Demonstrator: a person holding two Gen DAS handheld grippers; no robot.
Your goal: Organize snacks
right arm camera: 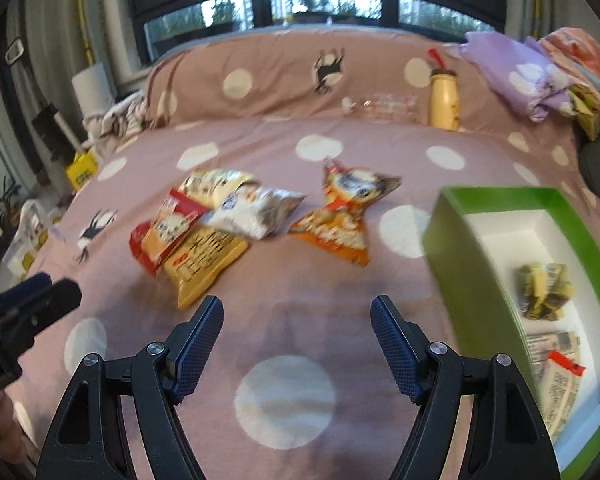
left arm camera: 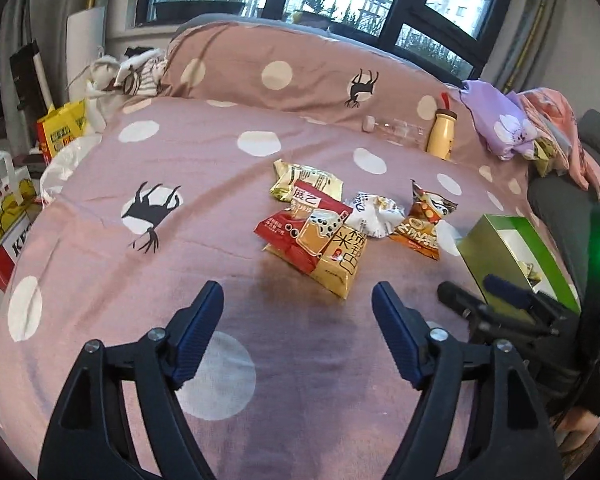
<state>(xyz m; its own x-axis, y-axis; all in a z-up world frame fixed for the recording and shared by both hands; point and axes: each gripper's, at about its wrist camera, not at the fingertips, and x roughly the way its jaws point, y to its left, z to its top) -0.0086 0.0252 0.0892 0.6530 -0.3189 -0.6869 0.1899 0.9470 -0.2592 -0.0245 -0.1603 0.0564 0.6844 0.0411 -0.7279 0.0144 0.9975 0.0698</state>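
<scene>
On the bed, left wrist view: left gripper (left arm camera: 298, 302) has jaws spread wide, nothing between them, only pink polka-dot bedspread (left arm camera: 204, 184) under them. Snack pile sits just ahead: red packet (left arm camera: 300, 236) lying on top of yellow packet (left arm camera: 340, 264), gold packet (left arm camera: 308, 180) behind them, white packet (left arm camera: 374, 214) to the right touching the red one, orange packet (left arm camera: 424, 226) a little apart further right. Green box (left arm camera: 496, 252) stands at the right edge, right gripper (left arm camera: 480, 292) in front of it, its fingers apart with nothing seen between them. Yellow bottle (left arm camera: 442, 134) and clear bottle (left arm camera: 396, 130) sit well back by the pillow, not part of the pile

Right wrist view, somewhat blurred: right gripper (right arm camera: 298, 302) is spread too, empty, bedspread (right arm camera: 284, 300) below. Green box (right arm camera: 460, 248) is open on the right, white inside, already holding a crumpled dark-yellow packet (right arm camera: 544, 290) and a pale printed packet (right arm camera: 556, 364). Orange packet (right arm camera: 340, 216) is closest to the box, white packet (right arm camera: 256, 212), red packet (right arm camera: 160, 232) and yellow packet (right arm camera: 204, 264) left of it; gold packet (right arm camera: 214, 182) behind. Left gripper (right arm camera: 40, 292) pokes in at left edge

Read: mid-task, two in the box, five loose, both hands between picks. Next move likely: left goes forward and down onto the yellow packet's near corner, the closest edge; the red packet overlaps it so it may drag along. Right suits the orange one – pinch the crimped top, short carry to the box
</scene>
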